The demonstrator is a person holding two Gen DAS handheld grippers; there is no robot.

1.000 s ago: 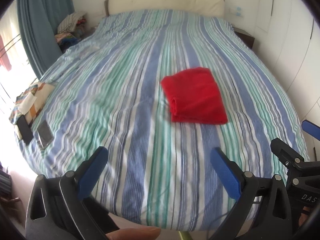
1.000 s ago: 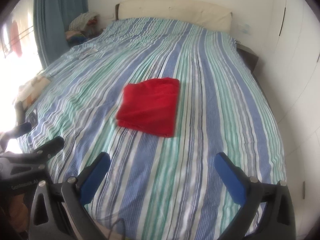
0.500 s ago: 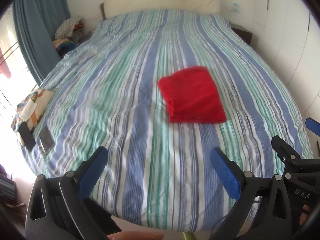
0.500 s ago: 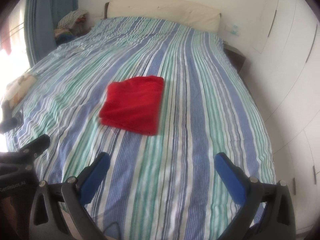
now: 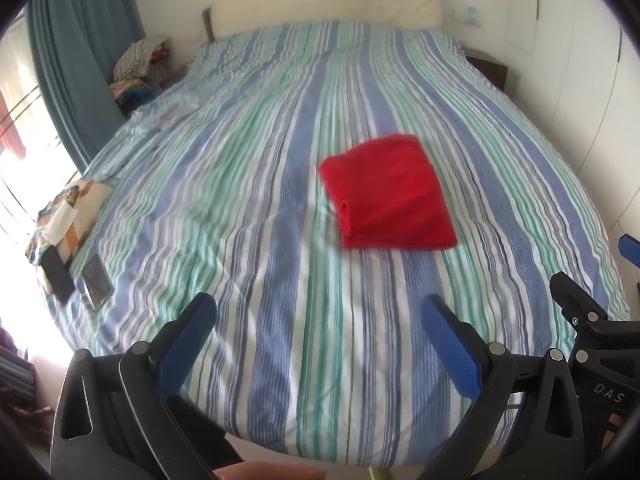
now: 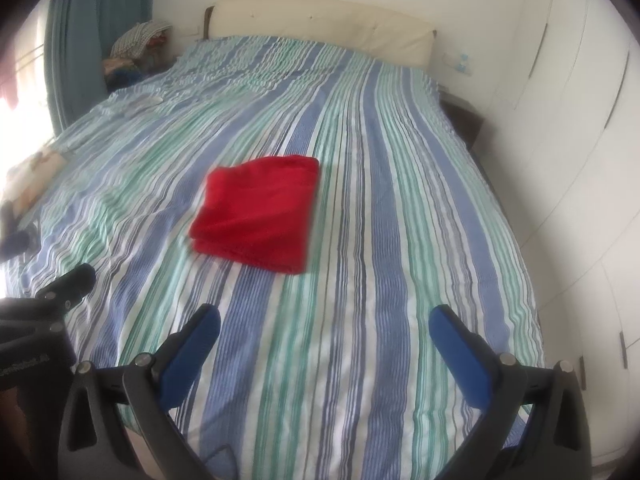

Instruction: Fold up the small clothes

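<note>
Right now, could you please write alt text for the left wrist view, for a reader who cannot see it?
A folded red garment lies flat on a bed with a blue, green and white striped cover. The open left gripper is above the bed's near edge, holding nothing. Two phones lie at the bed's left edge.

A soft, matt red cloth is seen on a striped, finely ribbed woven bedcover; the left gripper is made of matt black plastic.
</note>
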